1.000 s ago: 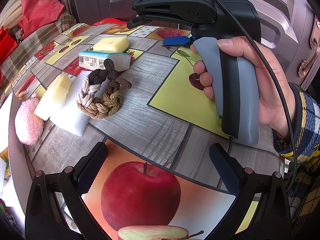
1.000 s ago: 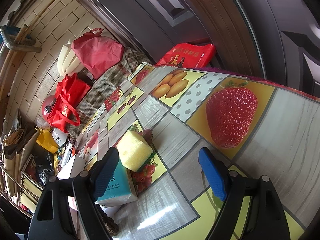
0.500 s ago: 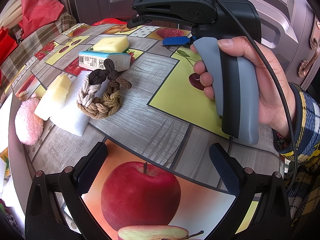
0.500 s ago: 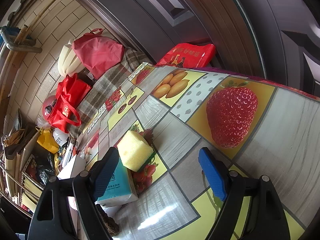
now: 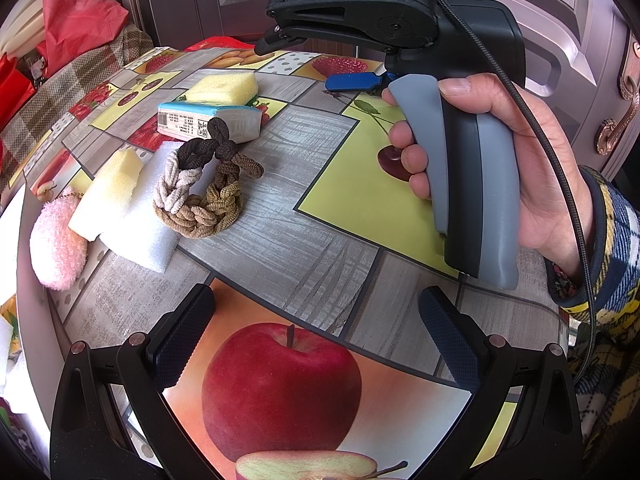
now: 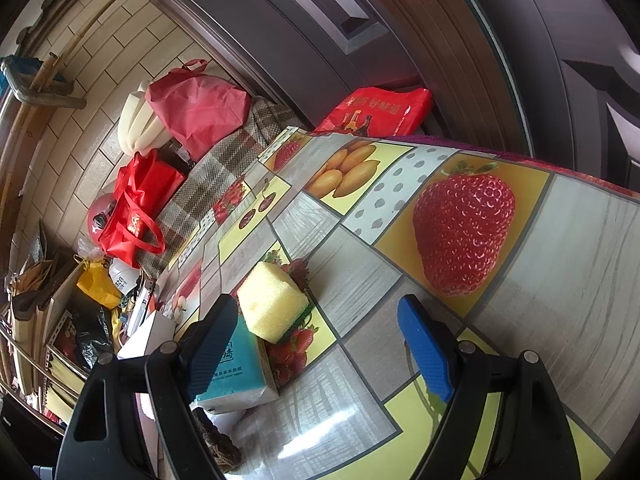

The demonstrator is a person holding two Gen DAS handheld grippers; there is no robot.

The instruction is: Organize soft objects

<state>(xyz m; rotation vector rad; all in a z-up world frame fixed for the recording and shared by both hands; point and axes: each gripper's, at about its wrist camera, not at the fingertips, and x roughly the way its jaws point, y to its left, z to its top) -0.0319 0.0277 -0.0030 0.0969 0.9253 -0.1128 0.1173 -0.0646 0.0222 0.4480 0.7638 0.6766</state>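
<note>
In the left wrist view a braided chain of brown, tan and cream hair ties (image 5: 200,188) lies partly on a white foam block (image 5: 140,216). A pale yellow sponge (image 5: 106,196) and a pink fluffy pouch (image 5: 56,240) lie to its left. A tissue pack (image 5: 208,120) and a yellow sponge (image 5: 224,86) lie farther back. My left gripper (image 5: 316,340) is open and empty above the apple print. My right gripper (image 6: 320,344) is open and empty, near the yellow sponge (image 6: 272,304) and tissue pack (image 6: 232,372); a hand holds it (image 5: 460,160) at the right.
The table wears a fruit-print cloth (image 5: 360,208). Its left edge (image 5: 24,264) is close to the pouch. Red bags (image 6: 136,208) and a plaid-covered seat (image 6: 224,168) stand beyond the far side, with a dark door (image 6: 440,40) behind.
</note>
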